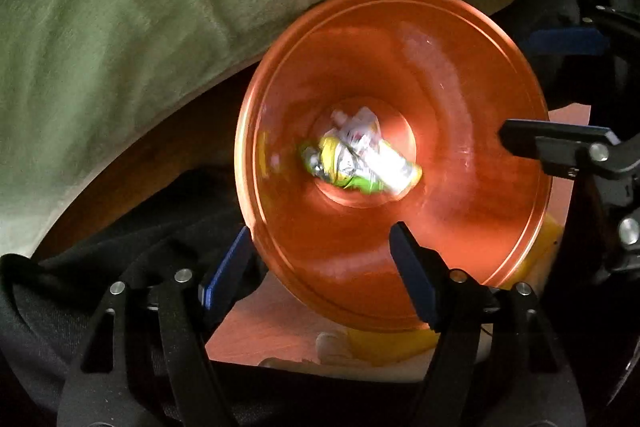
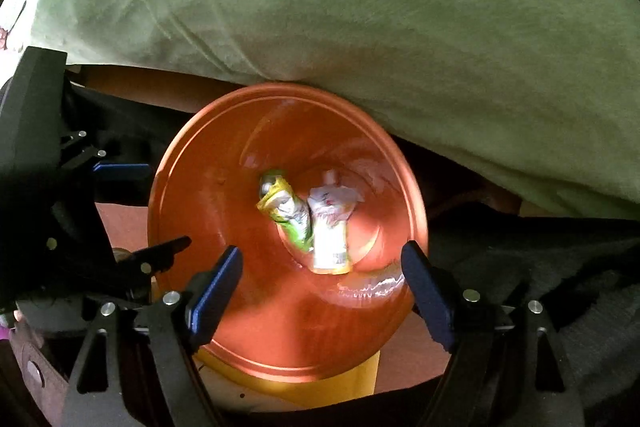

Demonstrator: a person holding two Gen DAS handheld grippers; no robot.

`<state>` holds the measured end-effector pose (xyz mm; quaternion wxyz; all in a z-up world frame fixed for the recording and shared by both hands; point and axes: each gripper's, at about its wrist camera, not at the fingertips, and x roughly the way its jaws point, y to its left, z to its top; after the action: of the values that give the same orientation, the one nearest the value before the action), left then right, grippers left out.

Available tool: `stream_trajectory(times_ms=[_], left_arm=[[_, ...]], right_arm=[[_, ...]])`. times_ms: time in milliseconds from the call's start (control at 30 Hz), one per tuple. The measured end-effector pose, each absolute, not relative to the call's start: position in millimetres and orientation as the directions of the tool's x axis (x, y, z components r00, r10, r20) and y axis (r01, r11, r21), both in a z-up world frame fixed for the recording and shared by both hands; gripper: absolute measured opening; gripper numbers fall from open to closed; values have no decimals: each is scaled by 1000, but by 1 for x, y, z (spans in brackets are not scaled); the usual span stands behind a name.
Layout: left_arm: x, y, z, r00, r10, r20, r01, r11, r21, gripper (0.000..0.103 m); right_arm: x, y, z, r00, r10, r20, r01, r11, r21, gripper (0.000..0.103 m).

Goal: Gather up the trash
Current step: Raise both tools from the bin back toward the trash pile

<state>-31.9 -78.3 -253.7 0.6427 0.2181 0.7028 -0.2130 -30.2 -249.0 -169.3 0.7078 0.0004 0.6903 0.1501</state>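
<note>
An orange bin [image 1: 460, 227] fills the middle of the left wrist view, and I look down into it. At its bottom lie crumpled wrappers [image 1: 360, 157], white, yellow and green. My left gripper [image 1: 320, 267] is open and empty above the bin's near rim. The right wrist view shows the same bin [image 2: 224, 307] with the wrappers [image 2: 316, 223] at its bottom. My right gripper [image 2: 322, 287] is open and empty over the bin's near rim. Each gripper shows at the edge of the other's view.
A green blanket [image 1: 120, 47] covers the bed behind the bin; it also shows in the right wrist view [image 2: 360, 7]. Dark cloth [image 1: 100, 247] lies to the left. A yellow object [image 2: 340, 383] sits under the bin on a reddish floor [image 1: 272, 327].
</note>
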Motion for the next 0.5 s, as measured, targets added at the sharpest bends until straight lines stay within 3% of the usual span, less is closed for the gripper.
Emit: stream_trajectory(times_ms=[333, 500], left_arm=[[-38, -51, -195, 12, -51, -999, 530, 847, -37, 70], [-34, -35, -116, 249, -121, -961, 533, 845, 32, 70]], right_arm=[[-40, -274, -102, 119, 301, -946, -263, 929, 262, 80], [-33, -290, -47, 275, 378, -884, -335, 900, 280, 80]])
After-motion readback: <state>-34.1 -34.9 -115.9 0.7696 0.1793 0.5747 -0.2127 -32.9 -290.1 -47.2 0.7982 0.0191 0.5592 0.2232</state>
